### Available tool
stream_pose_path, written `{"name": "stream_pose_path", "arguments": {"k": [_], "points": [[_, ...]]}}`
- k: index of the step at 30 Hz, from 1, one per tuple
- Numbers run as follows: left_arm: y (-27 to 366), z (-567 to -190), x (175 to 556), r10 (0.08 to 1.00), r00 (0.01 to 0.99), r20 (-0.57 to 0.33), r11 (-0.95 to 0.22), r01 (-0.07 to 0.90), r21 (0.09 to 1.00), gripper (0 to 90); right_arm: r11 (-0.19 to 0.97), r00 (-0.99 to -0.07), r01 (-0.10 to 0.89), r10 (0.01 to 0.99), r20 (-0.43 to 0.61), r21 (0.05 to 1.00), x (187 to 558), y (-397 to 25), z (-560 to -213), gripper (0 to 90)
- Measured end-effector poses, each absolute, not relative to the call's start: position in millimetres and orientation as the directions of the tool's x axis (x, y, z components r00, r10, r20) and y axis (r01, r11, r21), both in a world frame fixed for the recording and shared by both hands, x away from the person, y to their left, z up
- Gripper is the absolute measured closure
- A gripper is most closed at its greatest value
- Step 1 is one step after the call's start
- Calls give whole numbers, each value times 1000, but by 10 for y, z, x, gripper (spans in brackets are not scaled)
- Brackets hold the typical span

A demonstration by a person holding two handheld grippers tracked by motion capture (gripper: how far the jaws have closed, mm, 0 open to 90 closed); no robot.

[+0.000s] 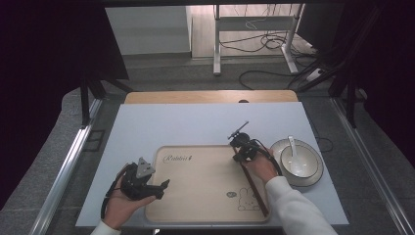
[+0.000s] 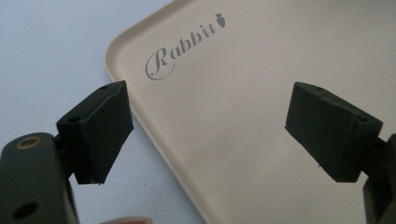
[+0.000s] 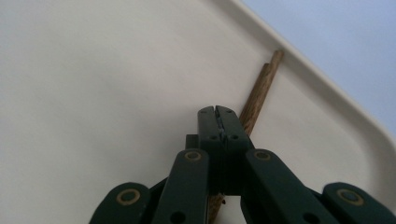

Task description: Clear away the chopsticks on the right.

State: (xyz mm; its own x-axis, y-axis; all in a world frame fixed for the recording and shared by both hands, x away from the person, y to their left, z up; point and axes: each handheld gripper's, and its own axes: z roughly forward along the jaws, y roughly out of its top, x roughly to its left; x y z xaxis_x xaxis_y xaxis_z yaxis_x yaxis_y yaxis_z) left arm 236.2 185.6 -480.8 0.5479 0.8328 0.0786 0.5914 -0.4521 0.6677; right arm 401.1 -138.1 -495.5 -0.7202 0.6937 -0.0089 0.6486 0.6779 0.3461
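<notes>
High view — left claw (image 1: 164, 185) wide over tray (image 1: 195, 196) edge, right claw (image 1: 238, 152) pinched together beside chopsticks (image 1: 254, 188).

I read this as a lab or recording room set up for data capture, not a home. My surface (image 1: 147, 127) is a white board laid over a wooden top, flanked by black curtains (image 1: 44, 73) left and right. Far behind it stands a metal-legged desk frame (image 1: 254, 44) with loose cables (image 1: 274, 44) trailing over grey carpet (image 1: 186, 73). Aluminium rails (image 1: 63, 171) run along both sides
</notes>
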Motion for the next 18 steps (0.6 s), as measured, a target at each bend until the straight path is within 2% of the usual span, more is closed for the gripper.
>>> {"name": "stream_pose_path", "arguments": {"k": [3, 18], "points": [[1847, -4814, 2366, 831, 550, 79, -456, 593, 664, 149, 648, -687, 684, 727, -5, 335, 3984, -1539, -4930, 897], [1823, -4823, 2382, 827, 557, 80, -464, 596, 656, 145, 627, -647, 706, 760, -60, 330, 3872, -1780, -4916, 897]]}}
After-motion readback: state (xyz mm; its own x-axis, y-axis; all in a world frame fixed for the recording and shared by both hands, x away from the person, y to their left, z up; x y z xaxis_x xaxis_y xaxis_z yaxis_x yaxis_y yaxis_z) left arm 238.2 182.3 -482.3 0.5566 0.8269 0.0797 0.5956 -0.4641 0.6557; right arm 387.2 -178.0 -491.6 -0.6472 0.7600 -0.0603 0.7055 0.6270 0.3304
